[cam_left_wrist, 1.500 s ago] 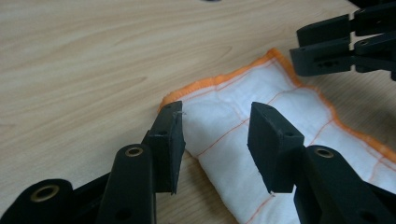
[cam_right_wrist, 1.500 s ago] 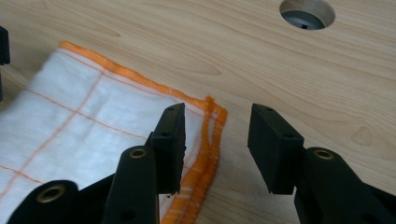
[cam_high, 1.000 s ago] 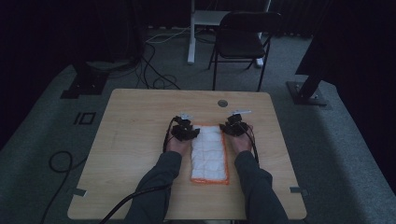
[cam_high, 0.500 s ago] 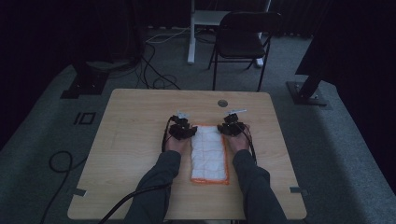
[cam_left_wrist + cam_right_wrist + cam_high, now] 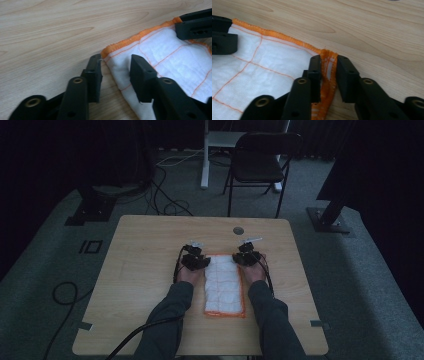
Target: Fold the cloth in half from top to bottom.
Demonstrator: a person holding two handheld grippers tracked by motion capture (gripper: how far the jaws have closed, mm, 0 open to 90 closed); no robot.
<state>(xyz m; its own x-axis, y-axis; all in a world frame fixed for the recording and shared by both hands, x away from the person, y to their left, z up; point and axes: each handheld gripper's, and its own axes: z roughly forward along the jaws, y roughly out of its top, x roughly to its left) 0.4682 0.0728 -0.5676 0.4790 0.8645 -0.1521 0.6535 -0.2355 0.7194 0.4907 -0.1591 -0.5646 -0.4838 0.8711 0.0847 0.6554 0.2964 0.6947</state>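
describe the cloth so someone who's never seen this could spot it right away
On the wooden table, look between the two grippers near its middle. The cloth lies there as a long folded rectangle. It is the one soft white thing, crossed by thin orange lines and edged in orange.

cloth [image 5: 223,285]: white, thin orange grid lines, orange stitched border
table [image 5: 150,245]: light wood grain
left gripper [image 5: 113,71]: black, brass-coloured rivets
right gripper [image 5: 329,67]: black, brass-coloured rivets
chair [image 5: 260,155]: black
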